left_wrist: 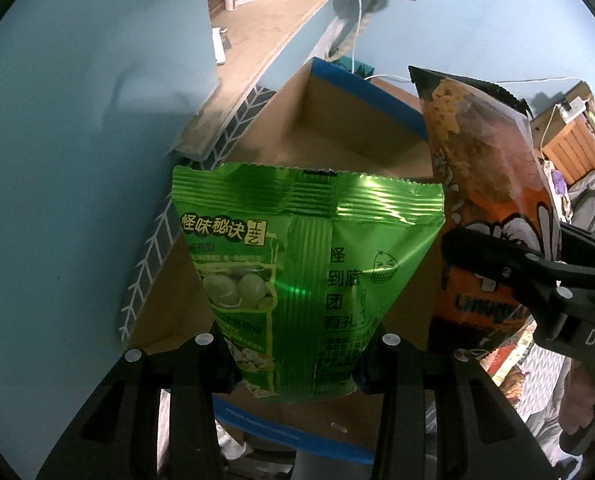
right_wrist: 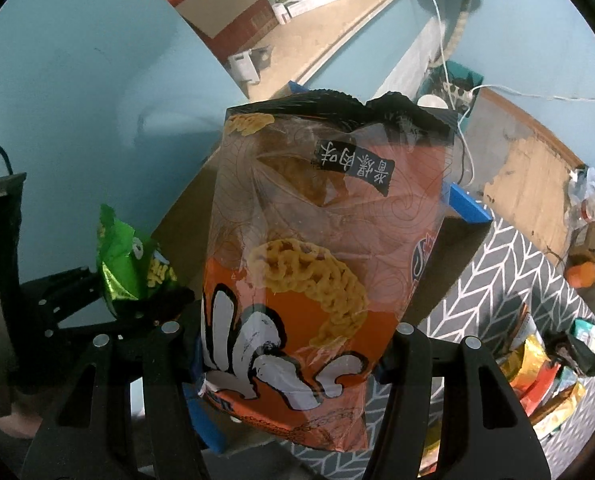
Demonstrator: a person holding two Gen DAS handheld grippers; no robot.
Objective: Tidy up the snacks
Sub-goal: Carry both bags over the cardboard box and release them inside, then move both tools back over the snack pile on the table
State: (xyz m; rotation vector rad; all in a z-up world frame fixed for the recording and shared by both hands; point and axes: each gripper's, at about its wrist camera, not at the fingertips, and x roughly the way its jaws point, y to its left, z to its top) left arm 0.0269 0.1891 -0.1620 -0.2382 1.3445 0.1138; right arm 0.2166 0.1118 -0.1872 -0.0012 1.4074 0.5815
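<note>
My left gripper (left_wrist: 297, 372) is shut on the bottom of a green snack bag (left_wrist: 301, 272), which hangs over an open cardboard box (left_wrist: 337, 128) with blue tape on its rim. My right gripper (right_wrist: 289, 354) is shut on a large orange snack bag (right_wrist: 317, 240) printed with yellow puffs. In the left wrist view that orange bag (left_wrist: 485, 184) and the right gripper (left_wrist: 509, 268) hang just right of the green bag. In the right wrist view the green bag (right_wrist: 129, 264) and the left gripper (right_wrist: 77, 296) appear at the left. The box's floor lies mostly hidden behind the bags.
A wooden shelf (left_wrist: 257, 28) with small boxes and a white cable runs above the box against a pale blue wall. A grey herringbone mat (right_wrist: 517, 280) lies to the right, with a pile of loose snack packets (right_wrist: 545, 372) on it.
</note>
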